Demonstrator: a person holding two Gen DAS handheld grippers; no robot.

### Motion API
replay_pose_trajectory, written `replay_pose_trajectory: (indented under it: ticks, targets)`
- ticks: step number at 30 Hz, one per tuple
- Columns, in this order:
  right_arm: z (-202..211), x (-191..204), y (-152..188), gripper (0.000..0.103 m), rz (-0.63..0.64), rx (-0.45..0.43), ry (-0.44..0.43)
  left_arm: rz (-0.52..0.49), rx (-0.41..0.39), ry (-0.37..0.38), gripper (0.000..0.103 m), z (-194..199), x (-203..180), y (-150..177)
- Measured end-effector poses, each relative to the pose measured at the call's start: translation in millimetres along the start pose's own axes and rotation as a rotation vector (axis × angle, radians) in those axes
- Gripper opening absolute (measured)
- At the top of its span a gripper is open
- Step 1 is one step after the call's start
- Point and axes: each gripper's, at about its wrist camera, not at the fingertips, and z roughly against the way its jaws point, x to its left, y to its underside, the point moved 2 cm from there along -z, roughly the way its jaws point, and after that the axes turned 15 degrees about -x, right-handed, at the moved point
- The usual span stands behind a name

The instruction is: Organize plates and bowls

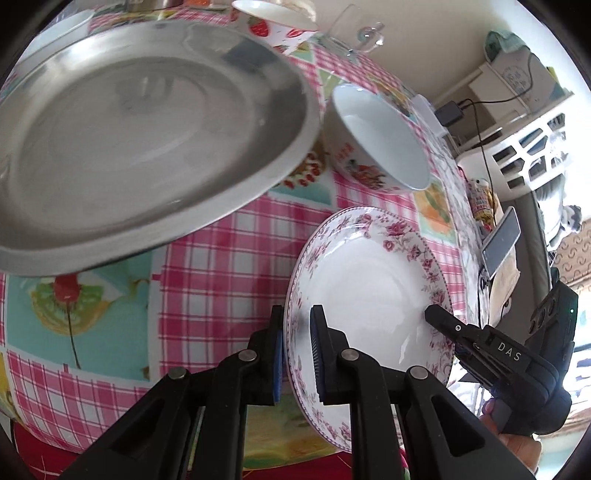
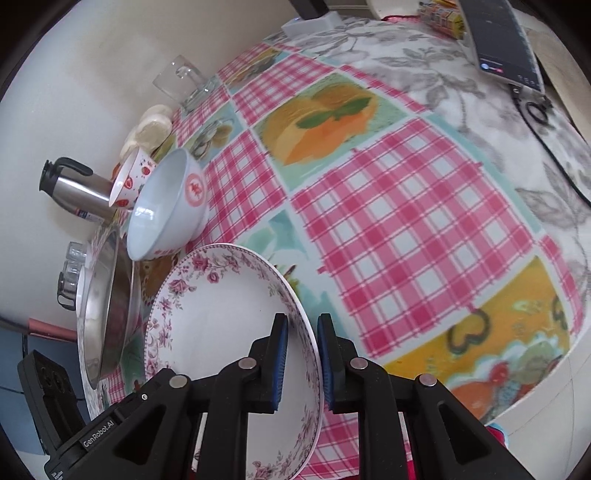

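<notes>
A white plate with a pink flower rim (image 1: 369,291) (image 2: 221,325) is held over the checked tablecloth by both grippers. My left gripper (image 1: 299,354) is shut on its left rim. My right gripper (image 2: 303,362) straddles the opposite rim, with a narrow gap at the outer pad; its finger also shows in the left wrist view (image 1: 443,323). A large steel plate (image 1: 140,129) (image 2: 107,310) lies to the left. A white bowl with red print (image 1: 380,144) (image 2: 170,206) stands behind the flower plate. A strawberry-print bowl (image 1: 273,22) (image 2: 131,181) stands farther back.
A clear glass (image 2: 181,81) and a steel thermos (image 2: 74,192) stand by the wall. A phone (image 2: 506,40) and a cable (image 2: 543,122) lie on the grey-flowered cloth near the table's far edge. A white rack (image 1: 528,147) stands beyond the table.
</notes>
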Motion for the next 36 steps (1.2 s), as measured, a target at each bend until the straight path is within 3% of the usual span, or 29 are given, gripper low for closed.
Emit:
replay_pose_trajectory:
  ticks: [18,28,36]
  targets:
    - [43,0,-13,0.018,0.003,-0.104,-0.05,-0.042,-0.071,0.076,0.014,23,-18,-11]
    - [73,12,-21,0.018,0.013,-0.223,-0.126,-0.066,-0.209,0.146,0.014,63,-32,-30]
    - [79,45,-19,0.018,0.061,-0.277,-0.201,-0.034,-0.276,0.139,0.014,86,-12,-46]
